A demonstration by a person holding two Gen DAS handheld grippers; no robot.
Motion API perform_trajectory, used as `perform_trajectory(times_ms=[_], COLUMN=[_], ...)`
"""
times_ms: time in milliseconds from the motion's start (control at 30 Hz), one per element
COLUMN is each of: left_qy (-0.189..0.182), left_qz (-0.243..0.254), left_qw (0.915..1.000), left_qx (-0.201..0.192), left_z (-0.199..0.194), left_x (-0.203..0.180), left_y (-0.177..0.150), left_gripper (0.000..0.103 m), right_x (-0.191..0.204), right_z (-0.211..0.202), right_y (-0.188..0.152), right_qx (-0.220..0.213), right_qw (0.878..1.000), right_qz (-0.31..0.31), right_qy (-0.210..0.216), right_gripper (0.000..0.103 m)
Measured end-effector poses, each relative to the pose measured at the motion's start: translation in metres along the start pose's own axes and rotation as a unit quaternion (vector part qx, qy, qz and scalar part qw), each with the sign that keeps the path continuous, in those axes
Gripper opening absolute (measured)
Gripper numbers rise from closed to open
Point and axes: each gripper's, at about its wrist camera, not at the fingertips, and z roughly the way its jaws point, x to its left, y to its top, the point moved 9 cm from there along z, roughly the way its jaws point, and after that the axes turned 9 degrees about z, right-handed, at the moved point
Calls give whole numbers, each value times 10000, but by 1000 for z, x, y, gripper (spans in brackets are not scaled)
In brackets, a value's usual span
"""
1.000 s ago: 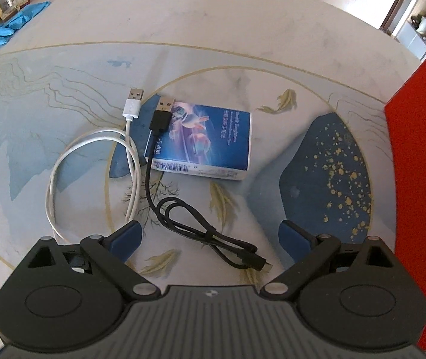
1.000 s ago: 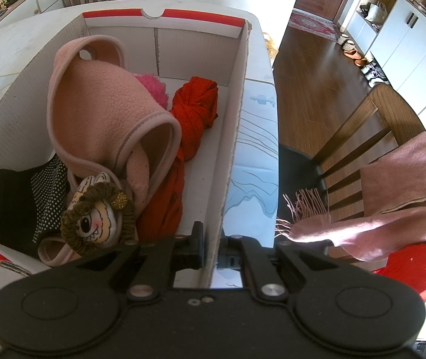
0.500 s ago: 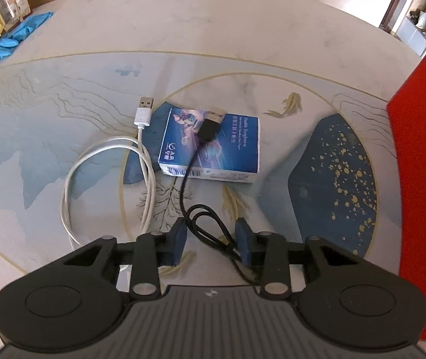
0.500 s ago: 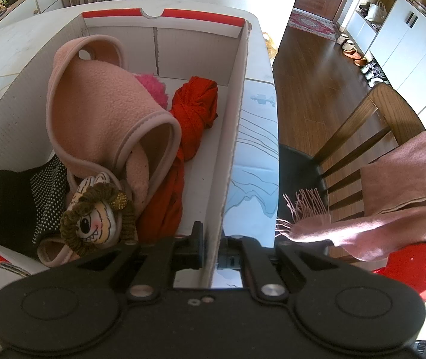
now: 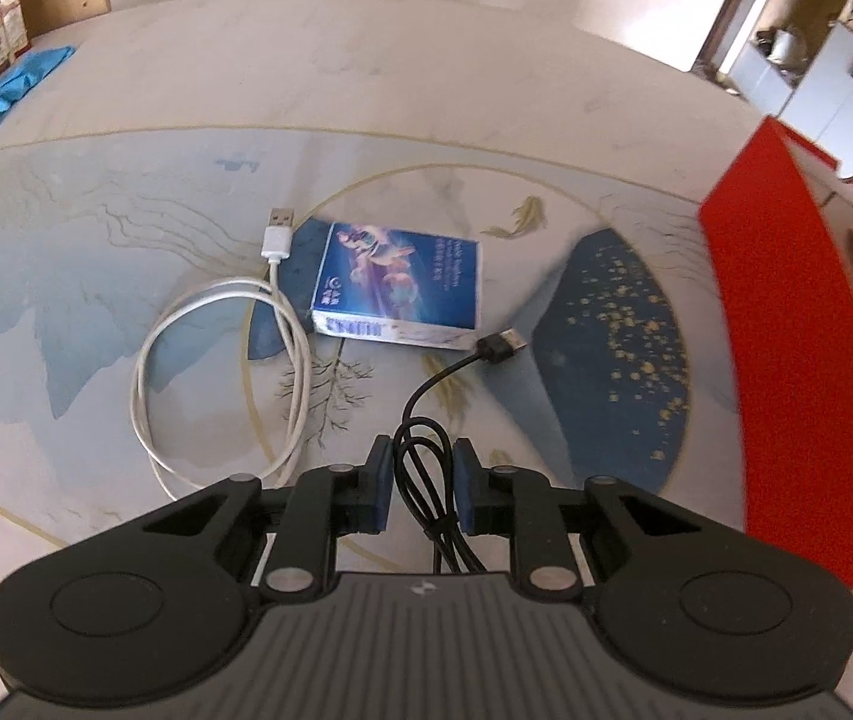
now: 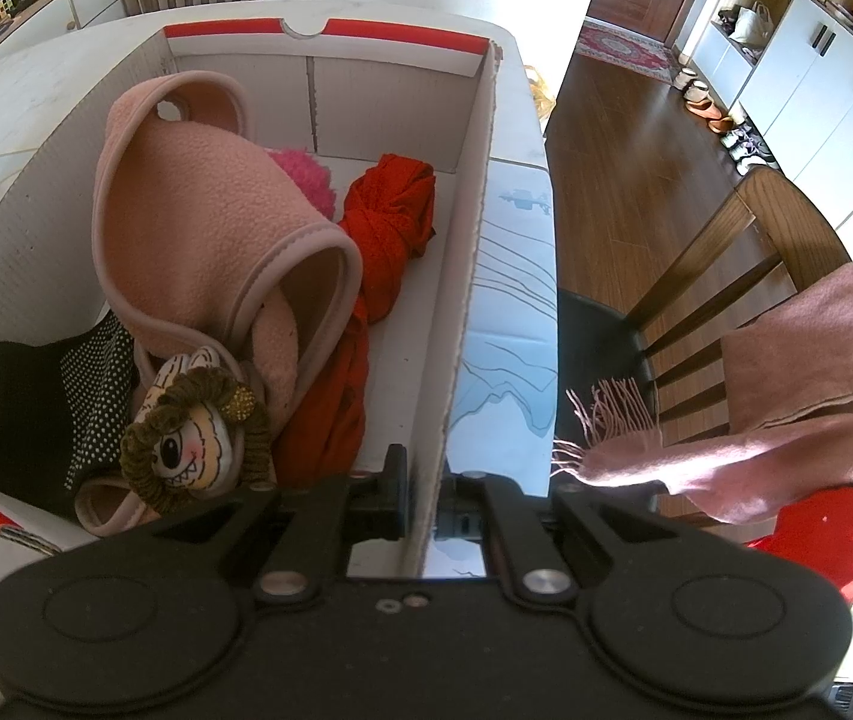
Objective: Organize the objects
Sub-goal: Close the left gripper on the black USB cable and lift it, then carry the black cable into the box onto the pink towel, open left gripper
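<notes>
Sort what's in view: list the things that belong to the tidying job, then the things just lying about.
Part of the job:
- thin black USB cable, in the left gripper
- looped white USB cable
- blue printed carton
- red-edged white cardboard box, wall clamped by the right gripper

Lying about:
- pink fringed scarf on the wooden chair
- blue gloves

We see a packet (image 5: 399, 287) lying on the surface (image 5: 426, 90), with a coiled cable (image 5: 216, 360) just to its left. A second cable (image 5: 426, 414) runs from our left gripper (image 5: 423, 483) toward the packet's near right corner. The box (image 6: 468, 276) stands at the right; inside it, a doll (image 6: 186, 444) lies nearest us.
</notes>
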Motion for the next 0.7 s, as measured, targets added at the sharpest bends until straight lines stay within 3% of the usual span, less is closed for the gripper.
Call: perform_trajectory(times_ms=[367,700], left_qy=[-857,-1542], left_qz=[356,1041], left_qw=[9942,9774], left_qx=[-544,-1000], left_z=[-55,-97], left_x=[-46,-114], left_y=[26,54], left_gripper=[19,19], right_x=[1,2], right_z=[1,2], right_y=[1,1], right_qx=[-7,-15], right_qw=[10000,10000], right_qz=[-18,-23], right_qy=[-36,-21], right_gripper=[5,5])
